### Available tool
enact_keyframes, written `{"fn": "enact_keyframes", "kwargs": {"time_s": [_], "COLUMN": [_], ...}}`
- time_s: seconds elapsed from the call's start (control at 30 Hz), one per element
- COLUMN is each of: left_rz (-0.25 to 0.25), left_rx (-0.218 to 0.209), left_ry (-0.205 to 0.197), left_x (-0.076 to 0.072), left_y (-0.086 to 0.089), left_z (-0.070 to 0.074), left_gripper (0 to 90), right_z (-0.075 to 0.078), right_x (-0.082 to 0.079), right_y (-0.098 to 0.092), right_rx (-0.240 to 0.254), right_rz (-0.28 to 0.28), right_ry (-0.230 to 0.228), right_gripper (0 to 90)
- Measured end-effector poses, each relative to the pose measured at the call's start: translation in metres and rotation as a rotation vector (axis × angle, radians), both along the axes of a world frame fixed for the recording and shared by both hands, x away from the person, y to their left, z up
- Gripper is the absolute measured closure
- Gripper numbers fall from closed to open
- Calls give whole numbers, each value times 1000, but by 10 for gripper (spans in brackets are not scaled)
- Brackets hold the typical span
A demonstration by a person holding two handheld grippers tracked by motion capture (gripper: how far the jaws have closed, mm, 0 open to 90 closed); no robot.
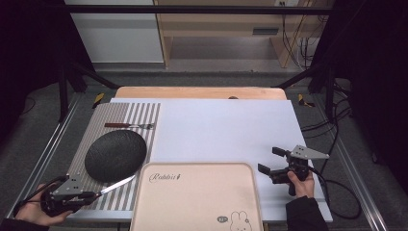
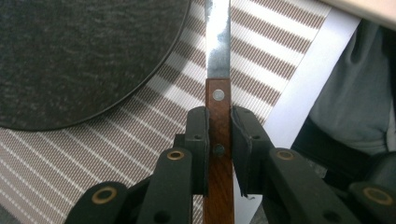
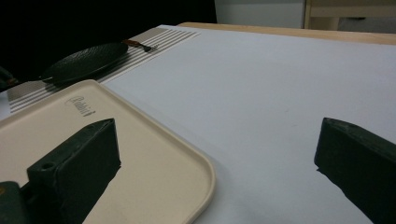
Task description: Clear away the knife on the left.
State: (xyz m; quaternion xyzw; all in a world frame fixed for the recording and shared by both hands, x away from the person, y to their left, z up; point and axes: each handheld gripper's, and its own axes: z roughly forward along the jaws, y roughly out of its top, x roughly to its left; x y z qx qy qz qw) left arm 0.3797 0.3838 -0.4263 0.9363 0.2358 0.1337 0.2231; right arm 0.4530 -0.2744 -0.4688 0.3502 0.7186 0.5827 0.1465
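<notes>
Placemat point(image 1: 139, 115) is lying at the left of the worktop point(image 1: 226, 130). Plate point(image 1: 115, 155) is sitting on the placemat, with the fork point(image 1: 129, 125) lying behind it. Knife point(image 1: 115, 185) is lying just before the plate, pointing toward the tray point(image 1: 197, 199), which is sitting to the right at the near edge.

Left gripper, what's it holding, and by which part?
The left gripper holds a knife by its wooden handle, jaws clamped just behind the blade.
</notes>
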Motion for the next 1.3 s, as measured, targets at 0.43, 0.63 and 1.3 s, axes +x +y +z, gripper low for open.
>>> {"fn": "enact_keyframes", "kwargs": {"time_s": [0.43, 0.63, 1.3], "left_rz": [121, 162, 307], "left_rx": [-85, -123, -254], "left_ry": [-14, -32, -53], "left_x": [7, 9, 4], "left_y": [-31, -47, -96], "left_z": [9, 14, 23], "left_gripper": [774, 774, 774], "right_z": [0, 0, -1], "right_x": [0, 0, 0], "right_y": [0, 0, 1], "right_rx": [-1, -1, -4], "right_rz": [2, 3, 8], "right_ry": [0, 0, 2], "right_gripper": [2, 2, 2]}}
